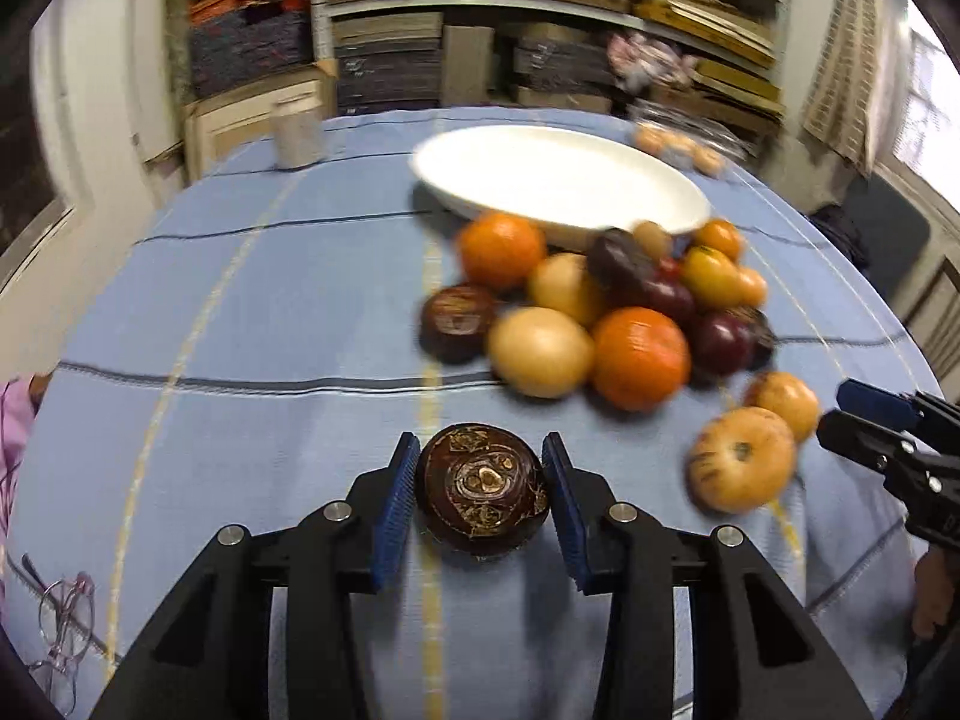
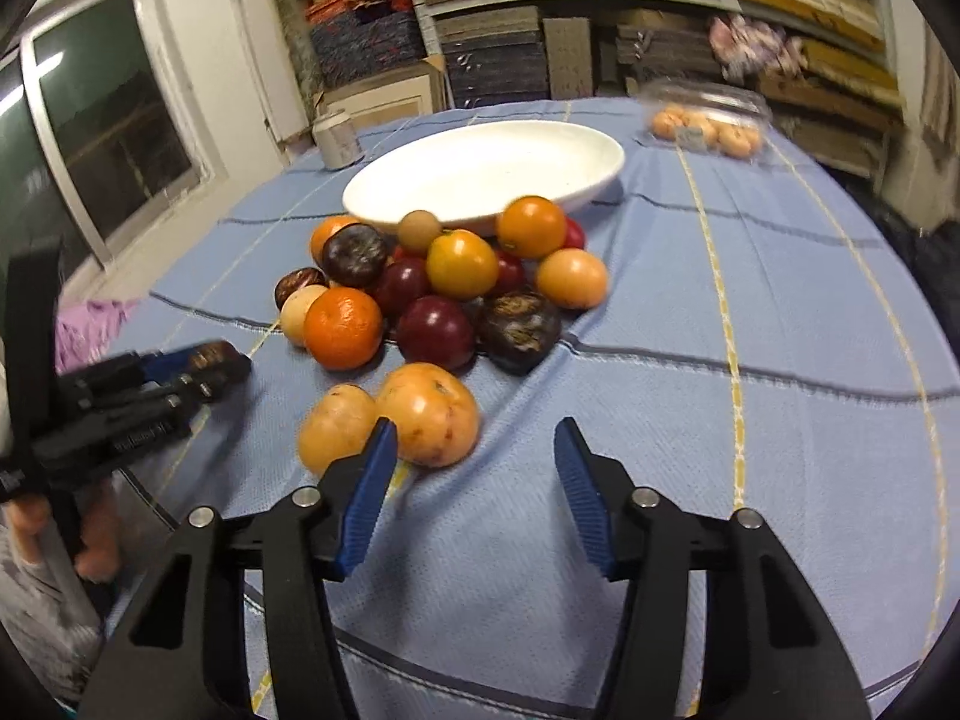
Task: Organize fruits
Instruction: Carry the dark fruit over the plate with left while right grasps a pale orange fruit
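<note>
Resting between the blue pads of the left gripper is a dark brown, flattened round fruit with a dried, flaky crown facing the camera. The pads are seen against its two flanks at the widest part, so it is judged to be gripped; contact on the right-hand pad is slightly less certain because of blur. The fruit sits at the near side of the blue striped tablecloth, well apart from the main fruit pile and from the white dish behind that pile.

Handling, as judged: the shell is taken to be firm and light, with a smooth glossy skin that may slip under side pressure. The flaky crown is best left untouched. A hold across the equator, as presented now, is considered sound.

The left gripper is pitched downward toward the cloth, fingers level with each other.

The right gripper is likewise pitched down, jaws standing moderately apart with nothing between them. Its left finger is seen just beside a pale orange fruit, which touches a second, yellower one. This pair lies near the pile, on the near side. The pale orange skin looks blemished and possibly softer, so a gentle closure is advised.
</note>
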`<action>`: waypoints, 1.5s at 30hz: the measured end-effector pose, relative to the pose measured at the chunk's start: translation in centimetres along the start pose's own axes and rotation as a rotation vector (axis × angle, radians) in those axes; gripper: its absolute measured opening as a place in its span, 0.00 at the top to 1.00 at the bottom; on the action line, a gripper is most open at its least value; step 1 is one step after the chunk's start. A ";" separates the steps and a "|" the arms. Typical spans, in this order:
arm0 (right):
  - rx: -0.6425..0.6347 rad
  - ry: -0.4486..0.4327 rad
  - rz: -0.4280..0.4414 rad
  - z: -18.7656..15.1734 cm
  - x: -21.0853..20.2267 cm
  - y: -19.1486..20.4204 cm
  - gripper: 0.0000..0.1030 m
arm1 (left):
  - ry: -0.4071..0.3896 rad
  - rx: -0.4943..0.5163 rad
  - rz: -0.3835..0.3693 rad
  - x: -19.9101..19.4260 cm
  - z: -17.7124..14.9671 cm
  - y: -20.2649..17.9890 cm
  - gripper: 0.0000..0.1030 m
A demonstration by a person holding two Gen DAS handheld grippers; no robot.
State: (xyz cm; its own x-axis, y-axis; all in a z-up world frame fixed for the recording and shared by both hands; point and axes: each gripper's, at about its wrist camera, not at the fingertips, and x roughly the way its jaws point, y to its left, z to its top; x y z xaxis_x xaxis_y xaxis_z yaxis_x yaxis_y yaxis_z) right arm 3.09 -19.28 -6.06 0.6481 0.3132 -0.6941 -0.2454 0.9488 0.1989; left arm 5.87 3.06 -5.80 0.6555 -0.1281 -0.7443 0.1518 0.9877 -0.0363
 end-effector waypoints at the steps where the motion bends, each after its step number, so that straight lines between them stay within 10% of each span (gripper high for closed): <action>1: -0.016 0.002 -0.016 0.2 0.3 0.4 0.48 | 0.004 -0.020 -0.009 0.1 0.1 0.5 0.59; 27: 0.047 0.040 0.098 2.0 2.7 1.0 0.60 | 0.014 -0.030 -0.035 0.1 0.4 0.7 0.59; 36: 0.025 -0.180 0.091 12.8 -1.6 0.5 0.60 | -0.142 0.071 0.009 -2.1 11.7 -2.6 0.59; 45: 0.052 -0.056 -0.042 15.9 9.3 -2.0 0.60 | -0.007 0.024 0.040 8.3 16.2 -3.4 0.59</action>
State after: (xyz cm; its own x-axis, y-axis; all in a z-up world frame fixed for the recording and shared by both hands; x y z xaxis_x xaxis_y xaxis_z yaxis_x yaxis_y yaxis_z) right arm 21.06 -17.59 -1.96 0.6965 0.2731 -0.6636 -0.1799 0.9617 0.2070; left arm 22.80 -2.82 -1.08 0.6668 -0.0894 -0.7398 0.1434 0.9896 0.0096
